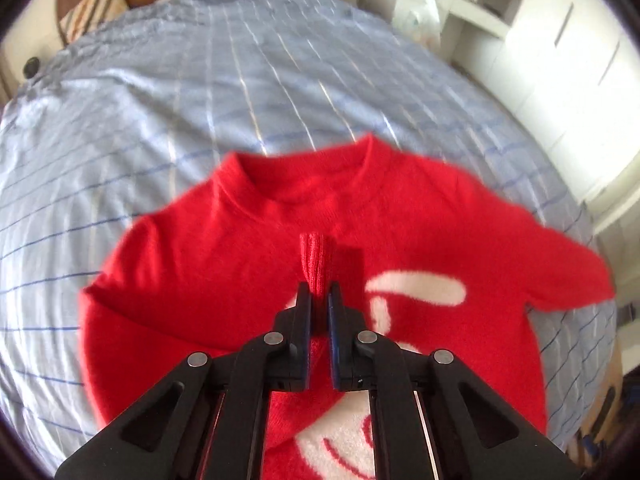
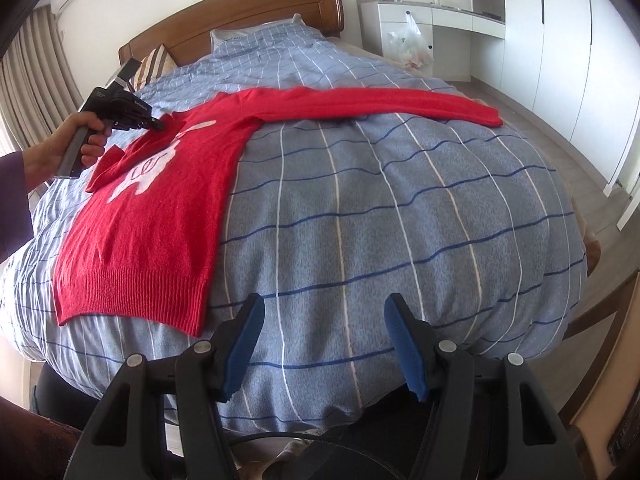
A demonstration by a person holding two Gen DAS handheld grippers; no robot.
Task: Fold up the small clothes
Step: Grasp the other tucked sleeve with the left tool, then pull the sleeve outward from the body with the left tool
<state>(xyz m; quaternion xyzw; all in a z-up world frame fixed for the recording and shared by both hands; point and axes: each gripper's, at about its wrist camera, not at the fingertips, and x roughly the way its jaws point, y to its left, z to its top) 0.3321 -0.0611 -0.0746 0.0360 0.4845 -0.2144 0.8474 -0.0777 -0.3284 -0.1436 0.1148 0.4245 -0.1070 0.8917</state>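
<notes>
A small red sweater (image 1: 224,248) with a white figure on its chest lies front up on the blue checked bed cover (image 1: 200,80). My left gripper (image 1: 319,294) is shut on the ribbed cuff (image 1: 316,258) of one sleeve and holds it over the chest, below the collar. The sweater also shows in the right wrist view (image 2: 160,208), with its other sleeve (image 2: 380,100) stretched out to the right and the left gripper (image 2: 162,125) over its upper chest. My right gripper (image 2: 322,312) is open and empty above the cover near the bed's front edge, right of the sweater's hem.
The bed cover (image 2: 400,220) fills most of the right wrist view. A wooden headboard (image 2: 248,8) and a striped pillow (image 2: 154,62) are at the far end. White cupboards (image 2: 560,40) and a desk with a plastic bag (image 2: 412,44) stand at the right.
</notes>
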